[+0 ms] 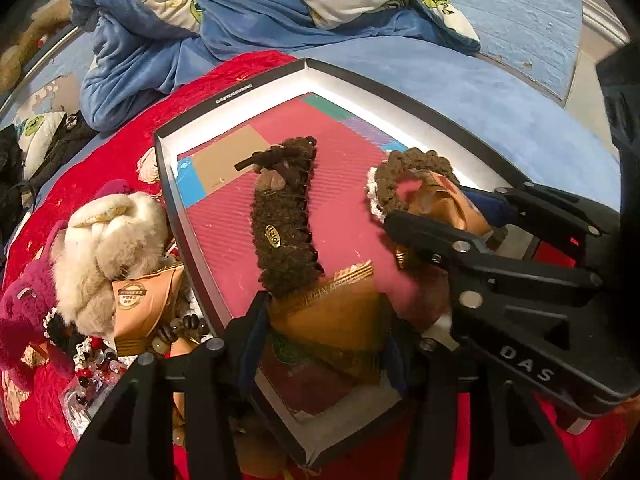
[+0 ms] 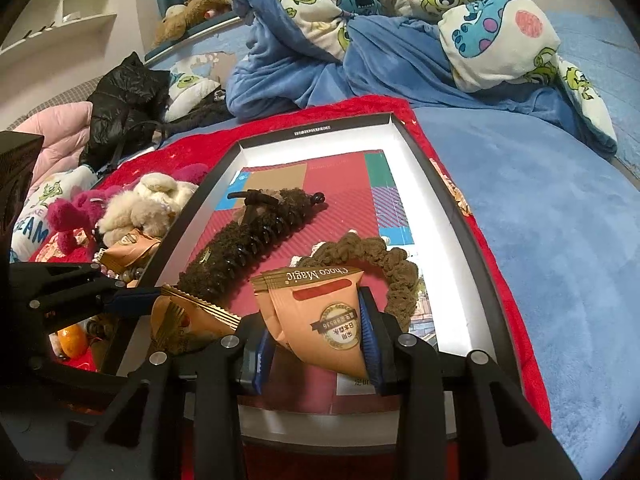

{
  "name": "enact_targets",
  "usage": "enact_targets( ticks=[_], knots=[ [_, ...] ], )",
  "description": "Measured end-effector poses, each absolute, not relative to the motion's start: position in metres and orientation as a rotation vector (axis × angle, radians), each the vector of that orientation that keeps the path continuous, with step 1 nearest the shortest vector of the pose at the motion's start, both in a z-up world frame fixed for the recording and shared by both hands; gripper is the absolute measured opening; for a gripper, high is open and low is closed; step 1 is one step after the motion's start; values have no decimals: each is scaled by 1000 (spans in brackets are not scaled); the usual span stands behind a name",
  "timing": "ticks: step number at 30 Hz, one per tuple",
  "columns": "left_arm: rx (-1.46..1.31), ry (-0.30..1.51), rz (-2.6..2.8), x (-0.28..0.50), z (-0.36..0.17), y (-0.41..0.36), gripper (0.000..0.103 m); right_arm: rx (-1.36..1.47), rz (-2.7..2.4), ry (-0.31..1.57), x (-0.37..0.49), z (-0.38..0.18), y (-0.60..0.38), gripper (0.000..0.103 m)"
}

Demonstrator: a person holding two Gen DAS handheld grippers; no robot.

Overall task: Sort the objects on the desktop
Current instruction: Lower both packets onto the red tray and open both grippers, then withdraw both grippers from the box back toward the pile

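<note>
While both my grippers hang over the near end of the box lid point(image 2: 452, 184), each one is clamped on a snack packet: the right gripper point(image 2: 316, 344) pinches a peach triangular packet point(image 2: 320, 312) between its blue-padded fingers point(image 2: 368, 332), and the left gripper point(image 1: 324, 332) grips a darker gold packet point(image 1: 332, 312) the same way. In the right wrist view the left gripper point(image 2: 132, 304) reaches in from the left edge with its packet point(image 2: 188, 316) just inside the lid's near left corner. The lid lies on a red blanket point(image 2: 192, 144) and holds a long brown fuzzy hair clip point(image 2: 240, 244) along its left side and a brown crocheted scrunchie point(image 2: 372, 260) toward the right, partly behind my peach packet. Outside the lid's left edge sits a heap: a cream plush toy point(image 1: 108, 248), a pink plush toy point(image 1: 24, 312), another orange packet point(image 1: 144, 304) and some beads point(image 1: 96, 372). Crumpled blue bedding point(image 2: 360, 56) lies beyond the far edge.
</note>
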State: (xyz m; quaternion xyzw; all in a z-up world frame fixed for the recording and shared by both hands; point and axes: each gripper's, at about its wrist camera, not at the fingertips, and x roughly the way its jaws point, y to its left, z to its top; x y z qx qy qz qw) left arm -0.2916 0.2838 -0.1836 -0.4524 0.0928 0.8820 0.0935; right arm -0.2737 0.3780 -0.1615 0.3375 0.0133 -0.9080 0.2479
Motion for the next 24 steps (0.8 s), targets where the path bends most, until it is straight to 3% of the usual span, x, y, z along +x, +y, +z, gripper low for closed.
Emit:
enact_targets(
  ticks=[4,7,9,11,12,13,14,17,24],
  knots=[
    [-1327,274,2628,-292,-184,285,52,883,-2448,2,-271,-158,380,43],
    [-1316,313,2648,-291,-184,288,56,852,-2443,-21,-268,-154,382,71],
    [-1308,334,2656,-293,-182,286,61,832,-2437,-30,-266,-151,382,77],
    [-1315,329,2658,-293,-182,287,69,821,-2417,-53,-265,-149,382,82],
    [-1318,321,2636,-296,-181,288,83,815,-2409,-66,-264,-147,382,85],
    [-1305,313,2607,-295,-179,289,88,809,-2399,-84,-264,-146,383,86],
    [-1283,330,2633,-293,-175,289,103,801,-2377,-121,-264,-144,384,91],
    [-1279,359,2645,-295,-170,306,103,762,-2392,-156,-260,-136,383,103],
    [-1261,343,2640,-284,-165,300,103,755,-2437,-123,-252,-126,384,103]
  ],
)
